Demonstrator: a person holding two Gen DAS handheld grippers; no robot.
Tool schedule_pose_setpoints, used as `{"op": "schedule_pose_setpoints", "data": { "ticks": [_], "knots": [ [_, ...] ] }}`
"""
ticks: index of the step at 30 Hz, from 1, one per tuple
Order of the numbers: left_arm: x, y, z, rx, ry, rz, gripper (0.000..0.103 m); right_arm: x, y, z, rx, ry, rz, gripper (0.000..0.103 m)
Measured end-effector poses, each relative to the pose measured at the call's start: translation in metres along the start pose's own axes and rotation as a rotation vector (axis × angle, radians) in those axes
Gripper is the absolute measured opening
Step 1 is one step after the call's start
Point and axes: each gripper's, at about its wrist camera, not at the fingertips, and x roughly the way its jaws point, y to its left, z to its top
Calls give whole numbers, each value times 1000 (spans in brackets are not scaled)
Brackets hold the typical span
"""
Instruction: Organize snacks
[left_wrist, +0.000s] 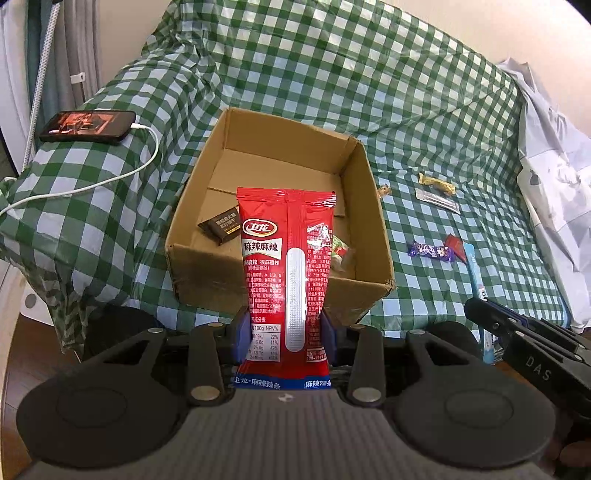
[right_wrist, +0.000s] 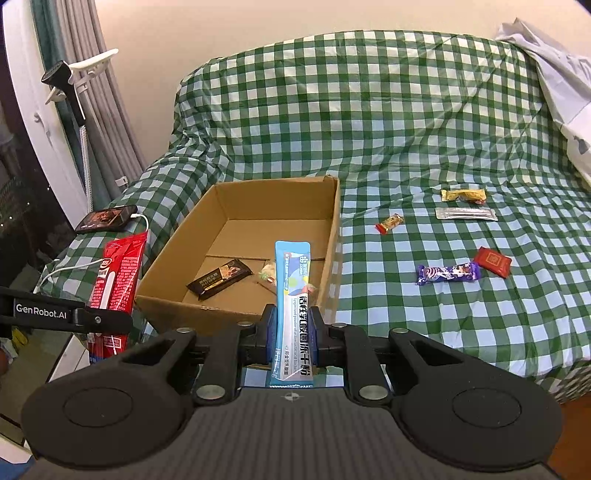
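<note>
Checkered bedspread (right_wrist: 406, 129) below, each hand-held gripper tilts downward: left (left_wrist: 284, 325) clamps red packet (left_wrist: 286, 266), right (right_wrist: 293, 328) blue sachet (right_wrist: 293, 295).

Nine snacks (right_wrist: 447, 274), one box (right_wrist: 332, 229)

We can read "卫龙" and "麻辣麻辣" on the red snack pack (left_wrist: 284, 273) over the cardboard box (left_wrist: 369, 206). Beside the box, one gripper arm (right_wrist: 55, 314) says "GenRobot.AI", another (left_wrist: 535, 365) "DAS".
</note>
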Motion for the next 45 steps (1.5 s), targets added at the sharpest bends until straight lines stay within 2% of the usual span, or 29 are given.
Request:
{"op": "schedule_pose_setpoints", "data": {
  "ticks": [21,45],
  "knots": [
    [13,7,4,-22,17,20,43,10,-2,-2,2,31,-10,18],
    [37,22,45,-29,8,65,43,48,4,21,-23,68,-20,18]
  ]
}}
